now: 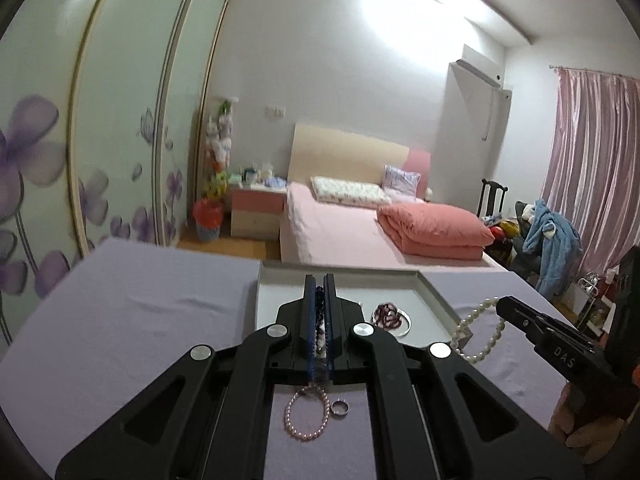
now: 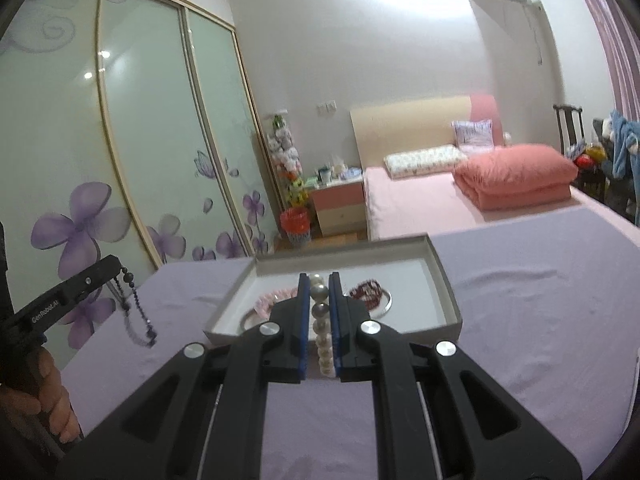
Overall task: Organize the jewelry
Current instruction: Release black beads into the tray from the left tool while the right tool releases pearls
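Your left gripper (image 1: 319, 292): jaws clamped on dark bead strand (image 2: 136, 312), hanging above lilac table (image 1: 140, 312). Your right gripper (image 2: 319, 288): jaws clamped on white pearl strand (image 2: 322, 320), over grey tray (image 2: 440, 268). Left view alone shows pink pearl bracelet (image 1: 306, 414) and ring (image 1: 340, 407) on table. Right view alone shows pink piece (image 2: 276, 296) in tray.

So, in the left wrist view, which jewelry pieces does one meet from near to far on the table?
Pink pearl bracelet beside the ring → dark bead string in the left gripper, with the dark red beads in the tray at a similar depth.
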